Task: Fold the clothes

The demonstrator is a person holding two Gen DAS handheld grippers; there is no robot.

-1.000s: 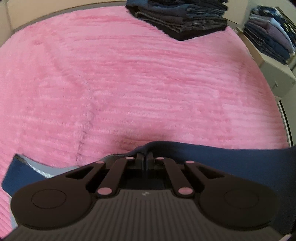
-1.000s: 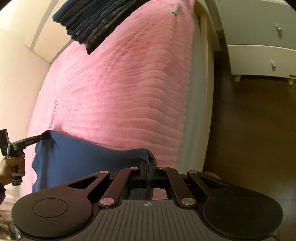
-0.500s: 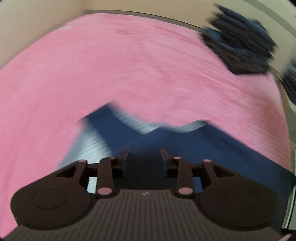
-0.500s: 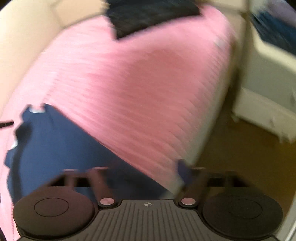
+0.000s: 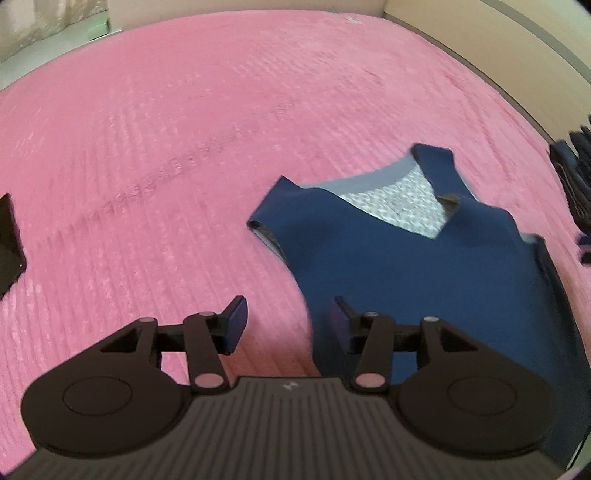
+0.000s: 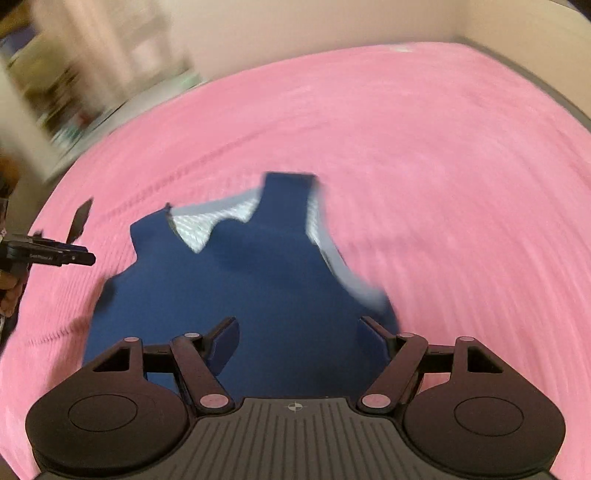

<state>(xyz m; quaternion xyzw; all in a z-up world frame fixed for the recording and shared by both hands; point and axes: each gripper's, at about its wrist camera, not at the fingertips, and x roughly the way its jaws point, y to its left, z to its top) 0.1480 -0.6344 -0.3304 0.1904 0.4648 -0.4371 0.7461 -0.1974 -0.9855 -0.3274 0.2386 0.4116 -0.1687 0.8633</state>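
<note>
A navy sleeveless top [image 5: 413,266] with a pale patterned lining lies flat on the pink bedspread [image 5: 184,147], neckline pointing away. My left gripper [image 5: 286,325] is open and empty, hovering over the top's left side edge. In the right wrist view the same top [image 6: 258,295] lies ahead, and my right gripper [image 6: 299,345] is open and empty over its lower part. The left gripper [image 6: 79,236] also shows at that view's left edge, open.
A stack of folded dark clothes [image 5: 576,177] sits at the right edge of the bed. A beige wall [image 5: 517,22] borders the bed's far side. Blurred shelves [image 6: 74,92] stand beyond the bed at upper left.
Both grippers were shut on the top's edge and have let go and opened. The top now lies flat on the bed. Both cameras have swung to face the other way.
</note>
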